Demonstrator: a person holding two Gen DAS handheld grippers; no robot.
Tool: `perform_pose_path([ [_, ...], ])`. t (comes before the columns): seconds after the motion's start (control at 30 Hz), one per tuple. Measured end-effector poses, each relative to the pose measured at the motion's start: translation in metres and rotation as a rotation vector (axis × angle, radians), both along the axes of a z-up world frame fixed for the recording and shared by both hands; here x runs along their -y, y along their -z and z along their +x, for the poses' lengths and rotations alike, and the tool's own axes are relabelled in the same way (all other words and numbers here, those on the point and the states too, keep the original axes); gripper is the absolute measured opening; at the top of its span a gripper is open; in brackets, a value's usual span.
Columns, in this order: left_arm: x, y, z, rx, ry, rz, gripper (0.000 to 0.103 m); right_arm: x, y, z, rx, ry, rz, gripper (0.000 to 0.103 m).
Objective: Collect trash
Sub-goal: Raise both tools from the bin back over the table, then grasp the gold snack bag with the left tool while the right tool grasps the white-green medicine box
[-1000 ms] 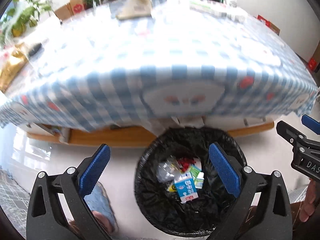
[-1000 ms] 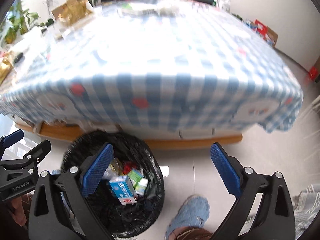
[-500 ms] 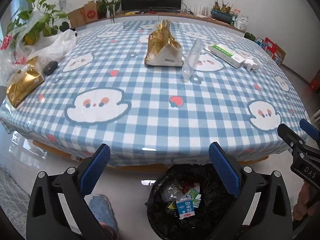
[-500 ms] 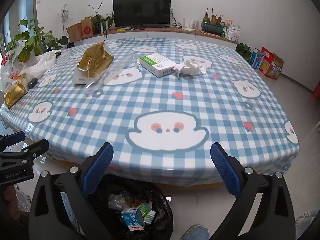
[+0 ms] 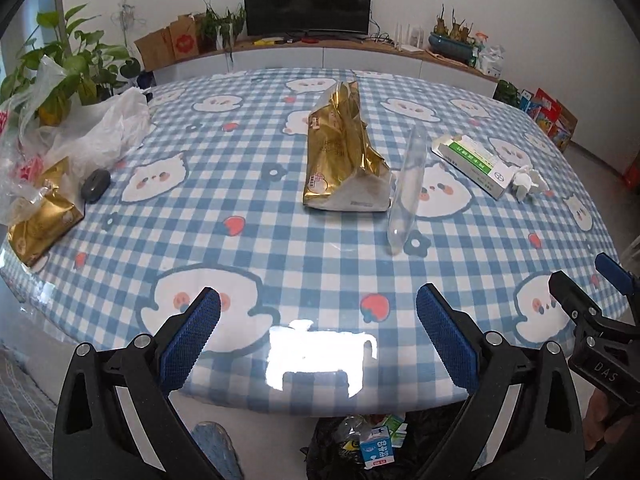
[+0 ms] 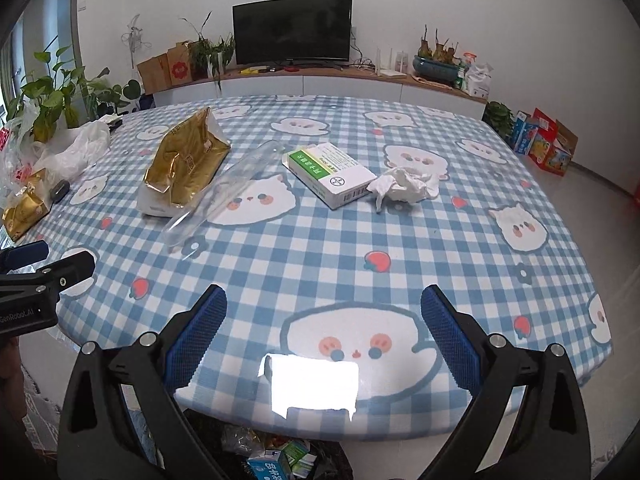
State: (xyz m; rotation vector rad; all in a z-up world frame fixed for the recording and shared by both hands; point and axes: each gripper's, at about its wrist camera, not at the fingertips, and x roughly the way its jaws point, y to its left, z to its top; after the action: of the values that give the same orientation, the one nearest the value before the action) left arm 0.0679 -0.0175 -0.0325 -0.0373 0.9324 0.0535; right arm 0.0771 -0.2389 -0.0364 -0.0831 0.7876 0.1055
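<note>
Readable text: "DAS" on the body of my right gripper (image 5: 600,334) seen from the left wrist cam, and "GenRobot.AI" on my left gripper (image 6: 34,280) seen from the right wrist cam. The green-and-white box (image 6: 330,173) carries a round cross logo and a barcode on its end, but its green-band print is too small to read. Same for the print on the gold bag (image 5: 340,156) and the blue-white carton (image 5: 377,450) in the bin.

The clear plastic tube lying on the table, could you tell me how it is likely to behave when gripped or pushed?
The tube looks thin-walled and empty, so it is probably light and may crush between the pads. Lying on its side on the glossy tablecloth, it could roll or slide if nudged.
</note>
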Motion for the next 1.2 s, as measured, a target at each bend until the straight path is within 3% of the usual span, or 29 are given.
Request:
perform_pose_path([
  [0.17,-0.005,-0.004,0.022,-0.01,-0.011,-0.016,0.097,-0.002,-0.006,0.024,-0.001,-0.024,0.004,0.094],
  [0.4,-0.004,-0.014,0.087,-0.029,0.02,0.012,0.096,-0.009,-0.014,0.092,-0.021,-0.092,-0.088,0.094],
  [0.67,0.008,-0.014,0.162,-0.096,0.011,0.083,0.095,-0.023,-0.008,0.186,-0.147,-0.178,-0.167,0.094],
  [0.87,0.009,0.003,0.191,-0.137,-0.009,0.077,0.088,-0.033,0.01,0.225,-0.255,-0.205,-0.201,0.09],
  [1.07,0.015,0.016,0.209,-0.174,-0.009,0.08,0.078,-0.036,0.029,0.239,-0.327,-0.21,-0.215,0.083],
  [1.2,0.015,0.023,0.214,-0.195,-0.011,0.084,0.063,-0.04,0.037,0.241,-0.348,-0.22,-0.214,0.075],
])
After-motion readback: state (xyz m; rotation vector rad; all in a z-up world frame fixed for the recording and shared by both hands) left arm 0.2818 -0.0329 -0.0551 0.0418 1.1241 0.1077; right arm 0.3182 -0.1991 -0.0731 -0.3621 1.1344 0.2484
